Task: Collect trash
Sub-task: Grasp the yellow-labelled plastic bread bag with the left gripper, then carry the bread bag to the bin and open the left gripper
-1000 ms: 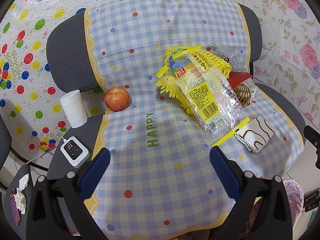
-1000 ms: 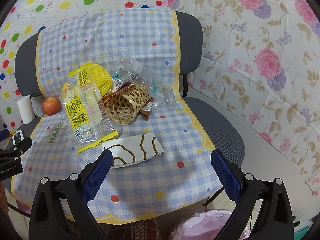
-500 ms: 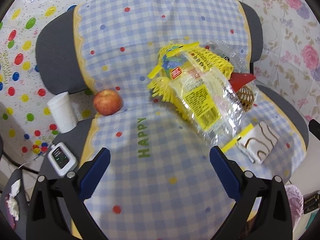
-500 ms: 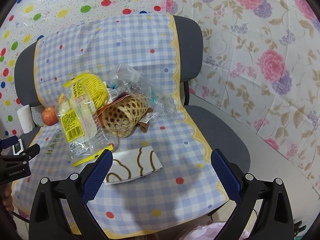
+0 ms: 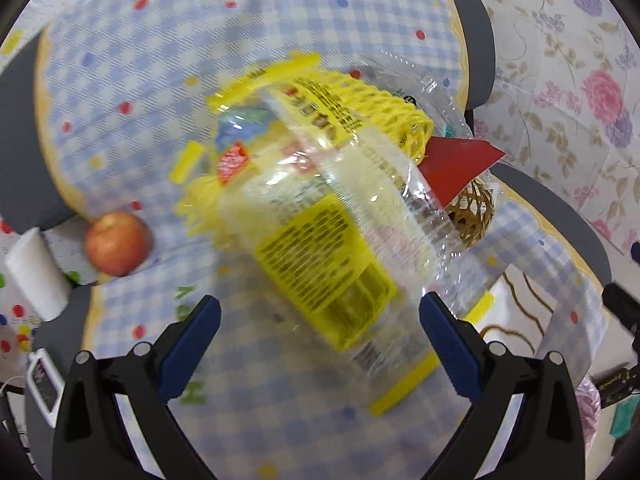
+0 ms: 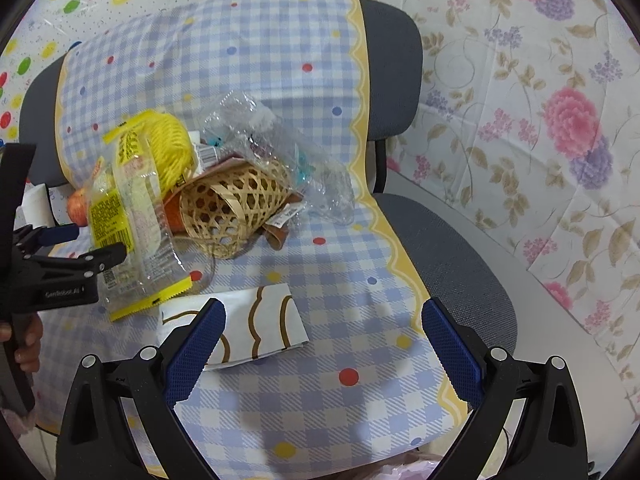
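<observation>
A pile of trash lies on a chair covered by a blue checked cloth. On top is a clear wrapper with a yellow label, also in the right wrist view. Under it lie yellow foam netting, a red card, crumpled clear plastic and a woven basket. A white napkin with brown lines lies flat in front. My left gripper is open, its jaws either side of the wrapper's near end. My right gripper is open just above the napkin.
A red apple, a white paper roll and a small white device sit at the chair's left side. A pink bag shows below the seat's right edge. Floral and dotted sheets hang behind.
My left gripper has moved forward and right, close to the yellow-label wrapper. My right gripper has moved forward and down toward the napkin. Both stay open.
</observation>
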`<state>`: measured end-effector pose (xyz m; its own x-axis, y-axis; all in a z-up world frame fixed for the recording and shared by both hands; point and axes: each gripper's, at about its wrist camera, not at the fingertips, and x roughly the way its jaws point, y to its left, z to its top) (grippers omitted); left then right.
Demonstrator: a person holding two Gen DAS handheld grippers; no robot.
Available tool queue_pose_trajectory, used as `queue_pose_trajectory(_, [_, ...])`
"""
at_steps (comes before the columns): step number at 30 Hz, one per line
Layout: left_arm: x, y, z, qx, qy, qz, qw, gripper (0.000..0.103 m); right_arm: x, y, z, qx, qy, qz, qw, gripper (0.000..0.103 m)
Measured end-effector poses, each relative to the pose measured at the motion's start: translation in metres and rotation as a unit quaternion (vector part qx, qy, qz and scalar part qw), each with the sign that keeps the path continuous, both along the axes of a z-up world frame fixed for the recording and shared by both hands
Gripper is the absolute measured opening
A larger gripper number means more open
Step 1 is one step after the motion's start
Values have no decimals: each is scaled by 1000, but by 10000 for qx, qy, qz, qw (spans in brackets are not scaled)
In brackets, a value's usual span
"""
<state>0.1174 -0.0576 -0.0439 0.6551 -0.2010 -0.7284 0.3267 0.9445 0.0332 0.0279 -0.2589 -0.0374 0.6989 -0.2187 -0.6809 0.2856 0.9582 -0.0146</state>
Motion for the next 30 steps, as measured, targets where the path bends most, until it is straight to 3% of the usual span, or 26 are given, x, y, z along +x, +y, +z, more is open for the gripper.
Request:
queue_pose_trajectory(2, [7, -3, -5, -78, 123, -58, 9999, 94, 4, -2, -5, 23, 64, -18, 10000, 97])
queue_pose_trajectory(7, [12, -6, -9, -358, 333, -238, 9985, 70, 9, -6, -10, 78, 146, -55, 9998, 97])
queue_pose_trajectory(9, [8, -3, -4, -487, 284, -280, 9980, 50, 10, -5, -10, 56, 154, -69, 9998, 97])
queue_pose_trajectory(15, [-18, 9, 21, -889, 15, -509, 9947, 11, 5, 3, -5, -35, 79, -70, 9999, 97])
queue_pose_trajectory(17, [-33, 16, 34, -953, -202, -555, 9937, 2, 4, 5, -2, -62, 61, -106, 9999, 97])
queue_pose_trajectory(22, [-68, 42, 61, -928, -726, -268, 9927, 0, -8, 14, 4, 31, -27, -108, 9999, 94])
queue_pose_trajectory(25, [-83, 58, 61, -866, -842, -12, 9927, 0, -11, 29, -3, 44, 0, 117, 9999, 89])
queue_pose_trajectory(27, [-89, 68, 58, -840, -844, 98, 9928, 0, -11, 39, -13, 105, 113, 293, 9995, 53])
queue_pose_trajectory(30, [-91, 78, 45, -963, -666, 163, 9930, 0, -8, 49, -28, 389, 204, 477, 9979, 52])
